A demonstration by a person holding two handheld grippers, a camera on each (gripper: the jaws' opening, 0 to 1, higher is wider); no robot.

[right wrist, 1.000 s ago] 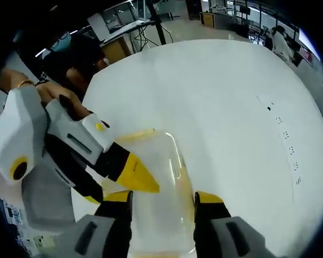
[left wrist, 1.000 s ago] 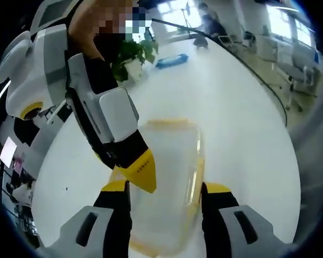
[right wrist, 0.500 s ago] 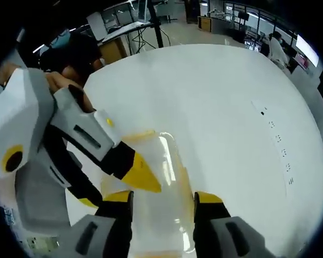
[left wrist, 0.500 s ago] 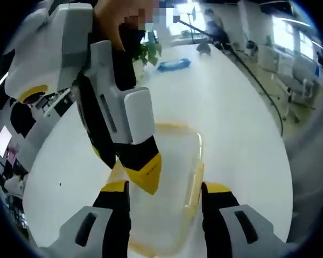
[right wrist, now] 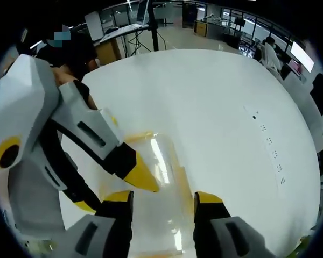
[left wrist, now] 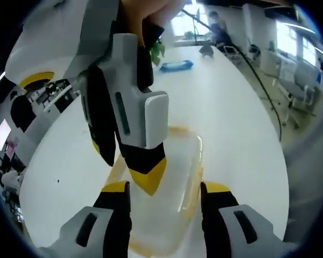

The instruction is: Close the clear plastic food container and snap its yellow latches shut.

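Right at the container (left wrist: 161, 193), the left gripper (left wrist: 164, 191) straddles it with jaws apart, one tip on each long side. The container's long axis runs straight ahead, away from both grippers. The right gripper (right wrist: 157, 200) straddles it too, jaws apart. In the left gripper view, the right gripper's yellow tip hangs over the lid; whether it touches, I can't tell. One container, two grippers. Beyond it on the white table (left wrist: 231, 113): one plant (left wrist: 157, 49), one blue object (left wrist: 176, 65).

Clear plastic food container (left wrist: 167, 188) — yellow latches (left wrist: 192, 180) along its rim — lies flat on white table (left wrist: 231, 118).
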